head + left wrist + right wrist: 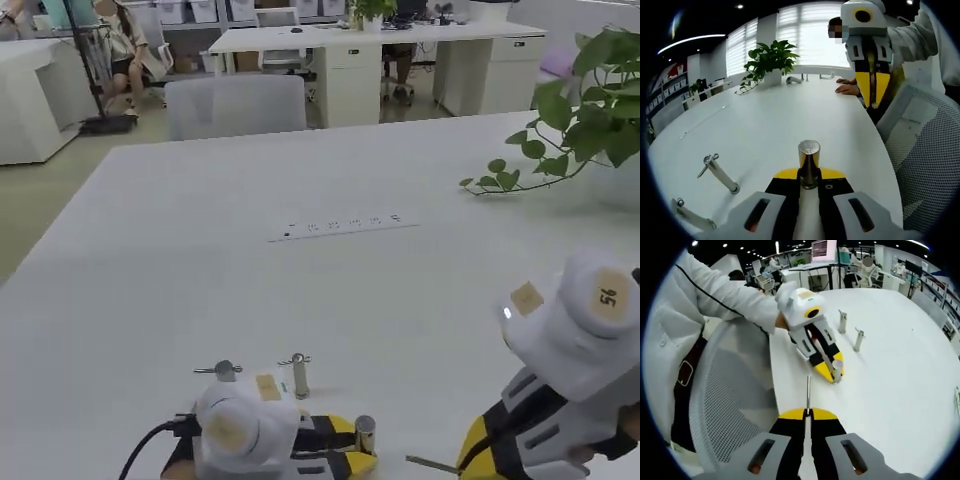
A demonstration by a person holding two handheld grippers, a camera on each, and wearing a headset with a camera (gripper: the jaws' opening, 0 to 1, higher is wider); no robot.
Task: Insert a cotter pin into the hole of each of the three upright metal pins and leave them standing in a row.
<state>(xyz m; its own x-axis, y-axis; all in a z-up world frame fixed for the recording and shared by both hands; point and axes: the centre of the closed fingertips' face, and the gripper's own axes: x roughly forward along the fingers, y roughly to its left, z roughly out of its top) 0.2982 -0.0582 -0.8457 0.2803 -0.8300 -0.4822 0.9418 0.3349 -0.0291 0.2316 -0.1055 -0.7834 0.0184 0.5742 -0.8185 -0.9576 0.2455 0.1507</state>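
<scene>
My left gripper (pixel 358 452) (pixel 809 176) is shut on an upright metal pin (pixel 365 433) (pixel 809 157) near the table's front edge. Behind it stand two more metal pins (pixel 225 371) (pixel 298 375), each with a cotter pin through its top; the left gripper view has them at the left (pixel 720 172) (pixel 690 215). My right gripper (pixel 468 463) (pixel 808 416) is shut on a thin cotter pin (pixel 432 464) (pixel 808 392), whose tip points at the held pin (pixel 837 369) from a short way off. The right gripper (pixel 871 87) faces the pin in the left gripper view.
A flush socket strip (pixel 340 227) lies mid-table. A leafy plant (pixel 590 110) stands at the right, and a grey chair (pixel 235 105) at the far edge. A mesh chair (pixel 725 405) sits close to the table's front edge. People sit in the background.
</scene>
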